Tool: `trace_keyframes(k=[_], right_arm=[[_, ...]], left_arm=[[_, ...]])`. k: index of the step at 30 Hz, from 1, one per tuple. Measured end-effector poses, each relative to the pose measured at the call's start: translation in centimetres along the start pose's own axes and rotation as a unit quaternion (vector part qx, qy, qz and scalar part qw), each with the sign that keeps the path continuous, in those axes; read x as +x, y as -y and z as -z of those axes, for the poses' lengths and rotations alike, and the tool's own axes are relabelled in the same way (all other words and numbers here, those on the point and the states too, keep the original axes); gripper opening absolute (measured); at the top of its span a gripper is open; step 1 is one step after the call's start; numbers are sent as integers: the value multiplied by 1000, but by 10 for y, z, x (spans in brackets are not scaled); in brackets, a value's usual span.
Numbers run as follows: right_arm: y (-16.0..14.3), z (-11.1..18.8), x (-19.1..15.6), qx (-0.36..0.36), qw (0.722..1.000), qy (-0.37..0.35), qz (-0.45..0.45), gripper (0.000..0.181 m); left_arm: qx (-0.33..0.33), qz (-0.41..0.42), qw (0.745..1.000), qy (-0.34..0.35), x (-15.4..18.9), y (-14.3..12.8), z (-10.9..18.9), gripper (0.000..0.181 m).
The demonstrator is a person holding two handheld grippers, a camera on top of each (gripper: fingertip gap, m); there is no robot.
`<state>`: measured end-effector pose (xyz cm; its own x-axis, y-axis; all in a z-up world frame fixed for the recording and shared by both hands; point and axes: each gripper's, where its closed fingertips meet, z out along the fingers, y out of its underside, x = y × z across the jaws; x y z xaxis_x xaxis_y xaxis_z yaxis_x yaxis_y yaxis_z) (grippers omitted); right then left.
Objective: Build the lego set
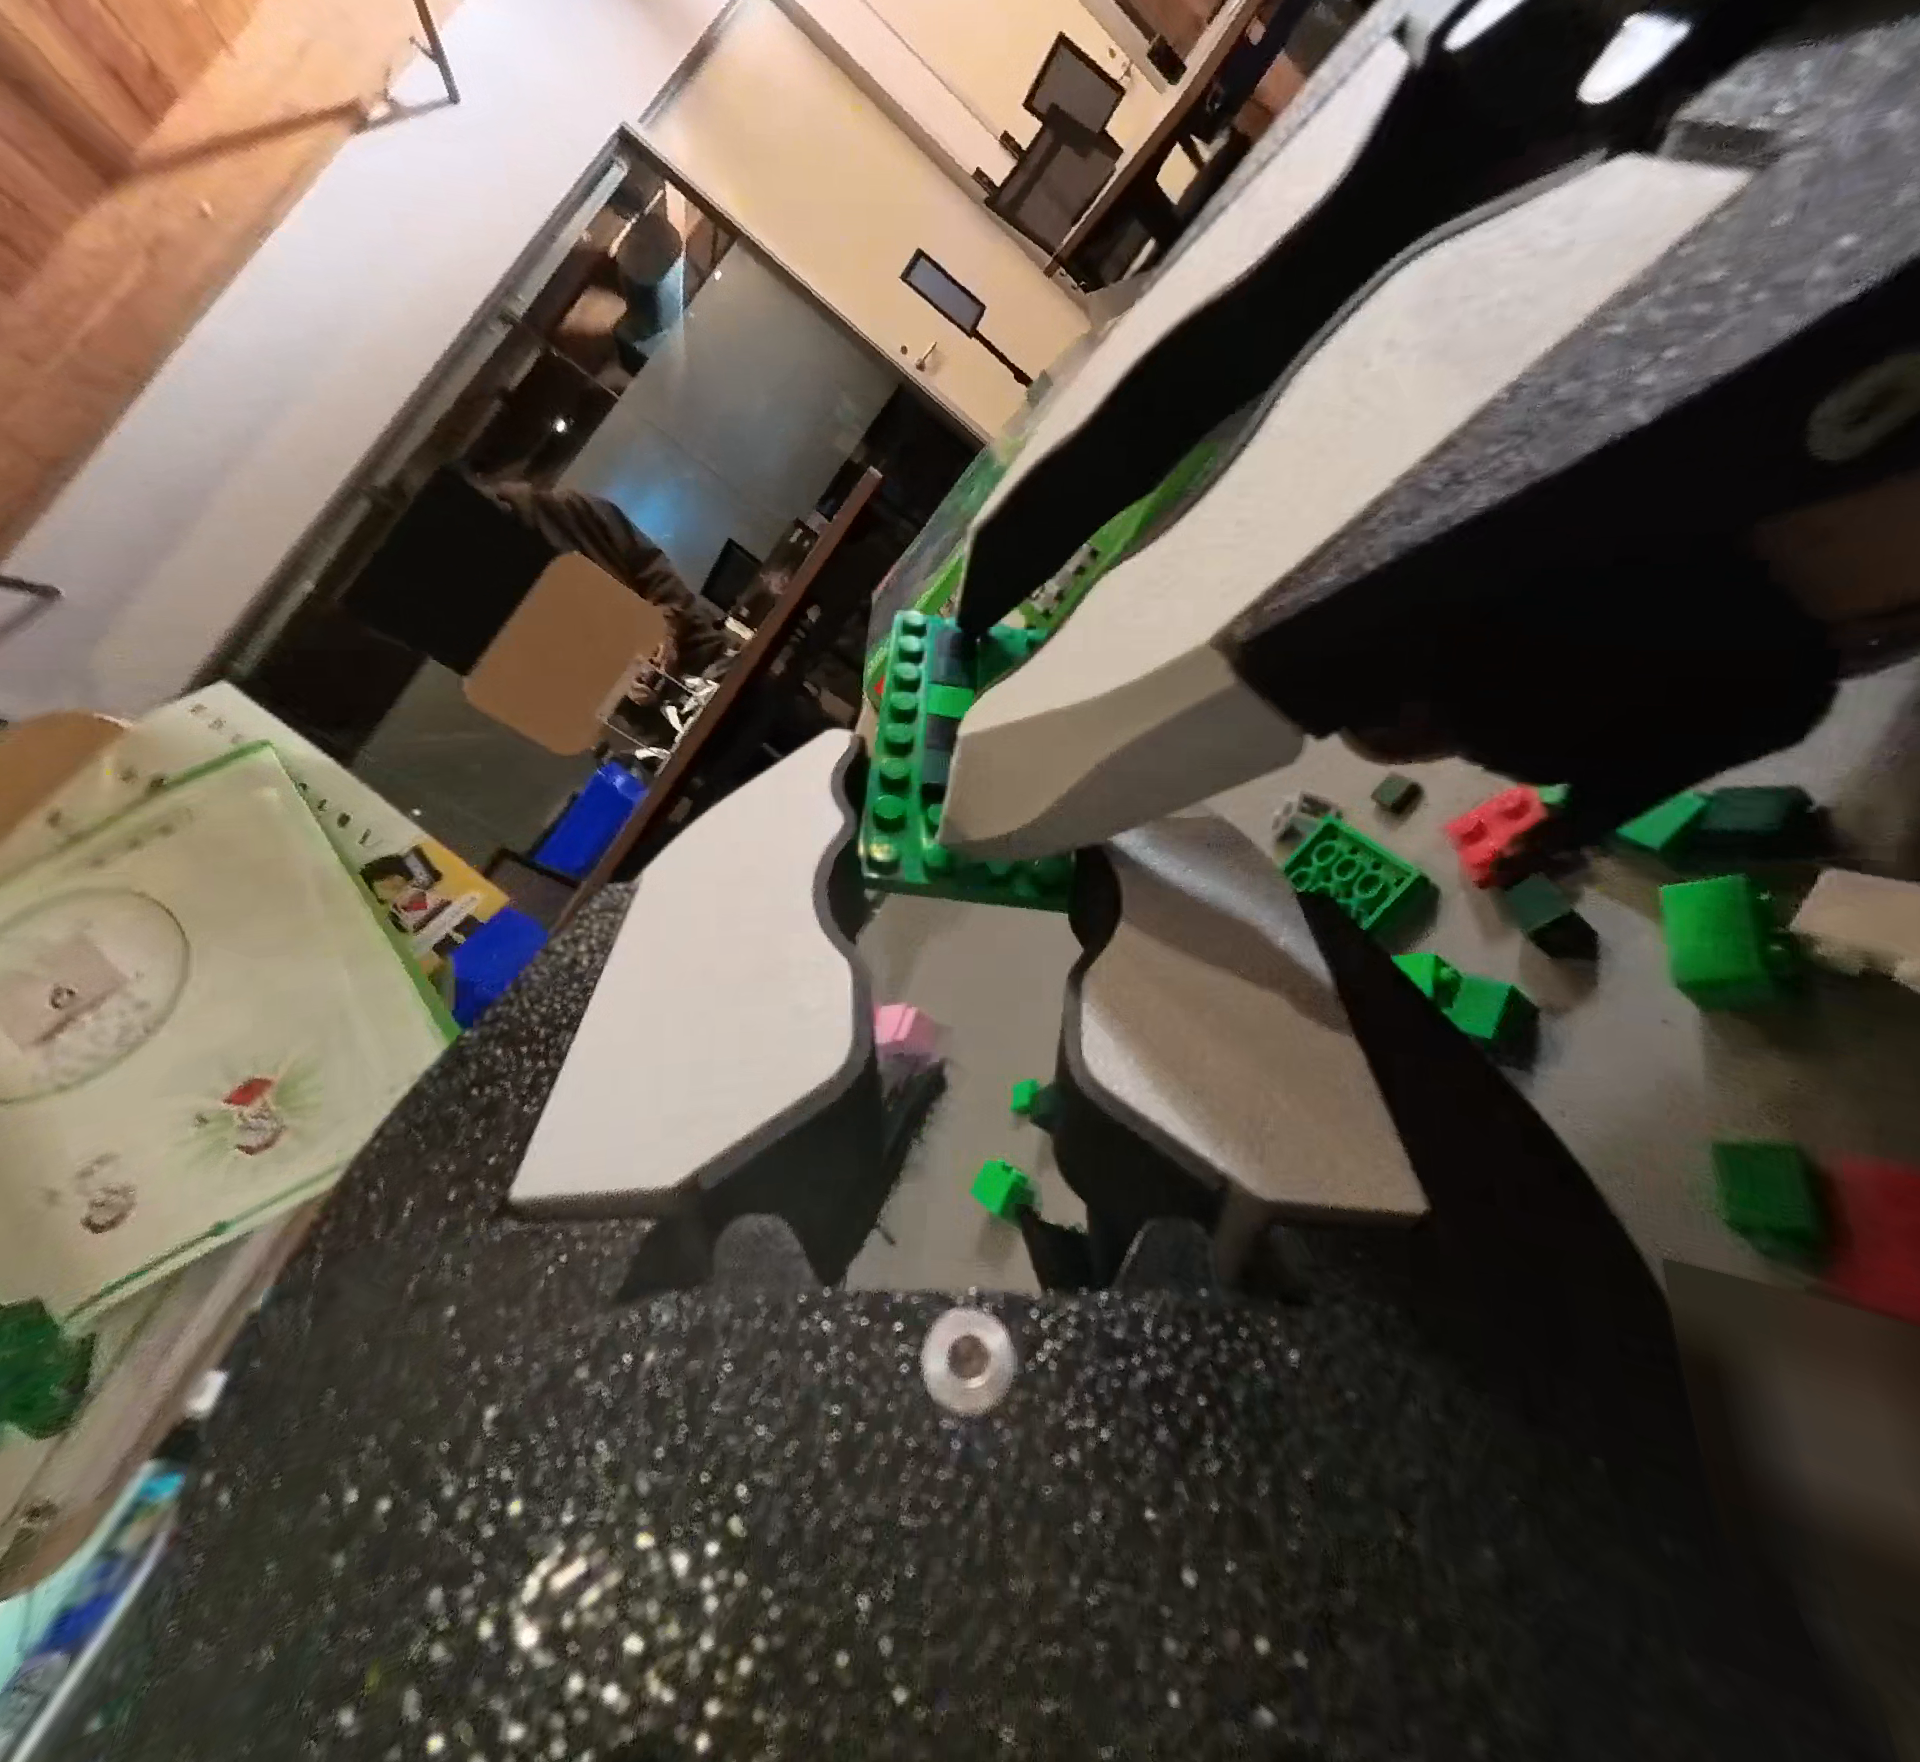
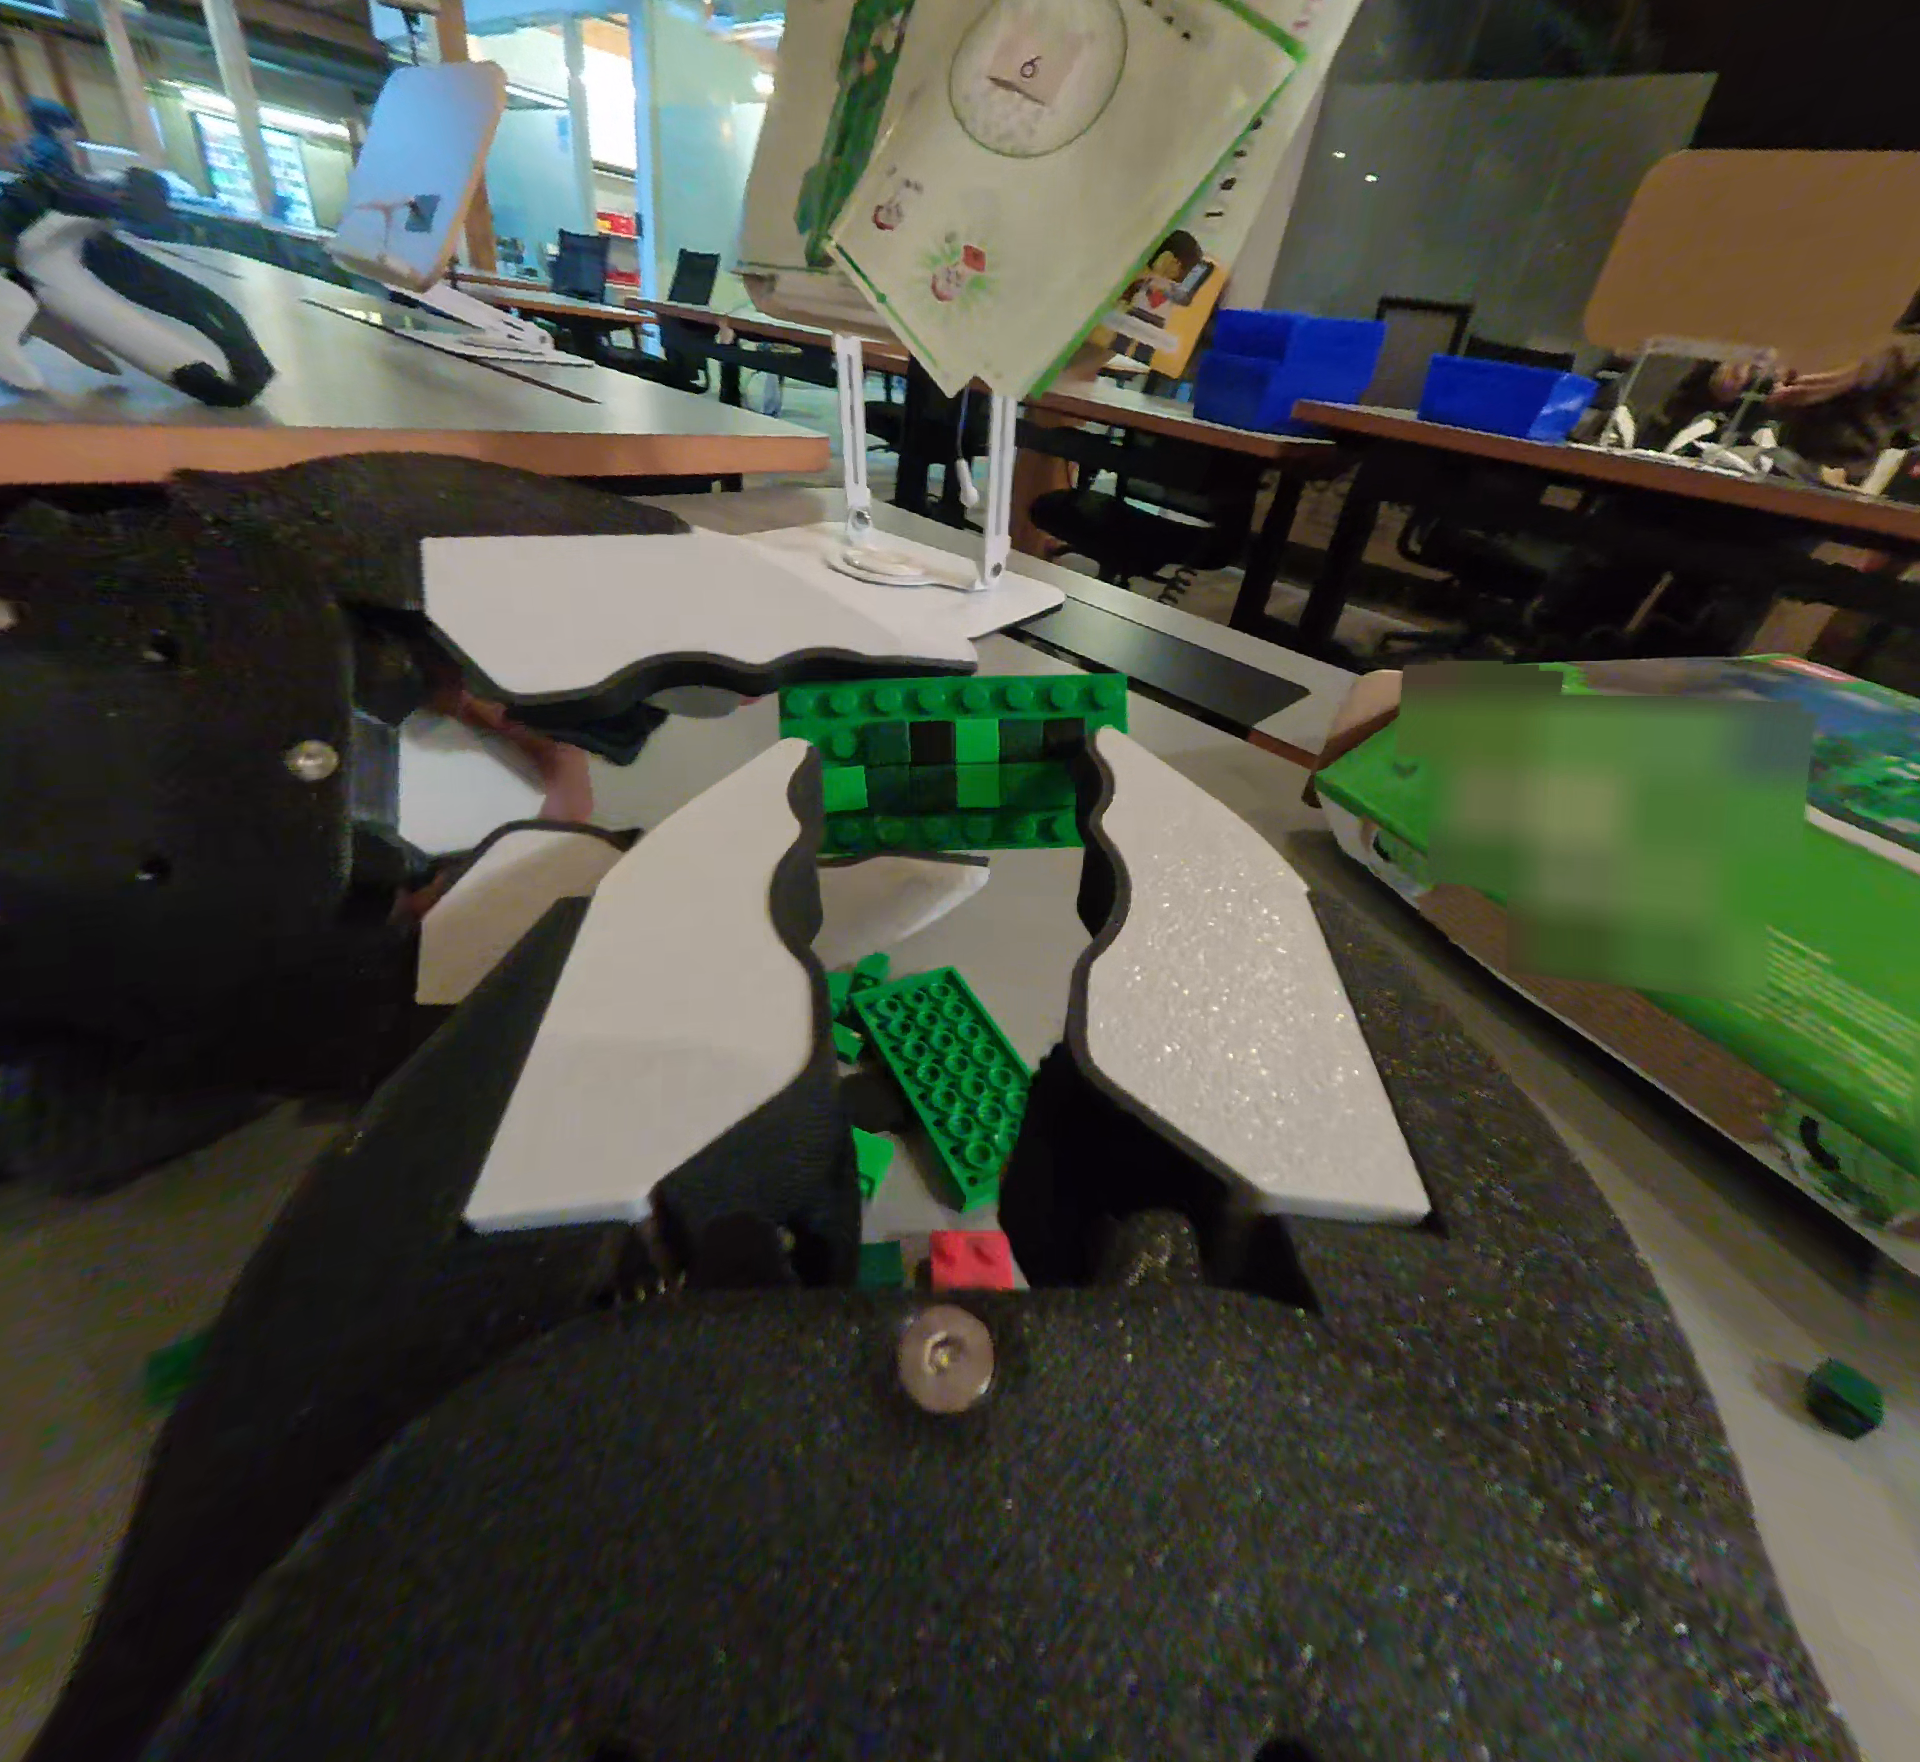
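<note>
Green plate assembly (image 2: 951,762), a studded strip with rows of dark and bright green tiles pressed on, held up off the table between both claws: pinched at its two ends by the right gripper (image 2: 948,777), clamped across its top and bottom edges by the left gripper (image 1: 961,819), both closed on it. Below the right claw's fingers, a loose green plate (image 2: 951,1078) and a red brick (image 2: 969,1260) on the tabletop; instruction booklet (image 2: 1049,154) propped on a stand beyond the fingertips. Likely trouble: squeezing or twisting from two directions at once, popping tiles loose or bending the thin strip, or a slip if either grip eases before the other is secure.
</note>
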<state>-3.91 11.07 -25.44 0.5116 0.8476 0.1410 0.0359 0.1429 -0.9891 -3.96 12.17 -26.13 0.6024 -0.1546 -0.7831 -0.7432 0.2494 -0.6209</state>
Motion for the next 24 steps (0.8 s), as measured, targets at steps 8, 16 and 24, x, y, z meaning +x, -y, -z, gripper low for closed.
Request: trace_keyframes(k=[8, 16, 24], right_arm=[[-3, 1, 0, -15, 1000, -7, -1, 47], [-7, 4, 3, -28, 999, 7, -16, 42], [-15, 2, 3, -61, 997, 21, -36, 48]], left_arm=[[-4, -34, 999, 4, 1, 0, 0, 35], [-5, -21, 1000, 5, -2, -2, 2, 35], [-25, -31, 999, -7, 3, -7, 0, 35]])
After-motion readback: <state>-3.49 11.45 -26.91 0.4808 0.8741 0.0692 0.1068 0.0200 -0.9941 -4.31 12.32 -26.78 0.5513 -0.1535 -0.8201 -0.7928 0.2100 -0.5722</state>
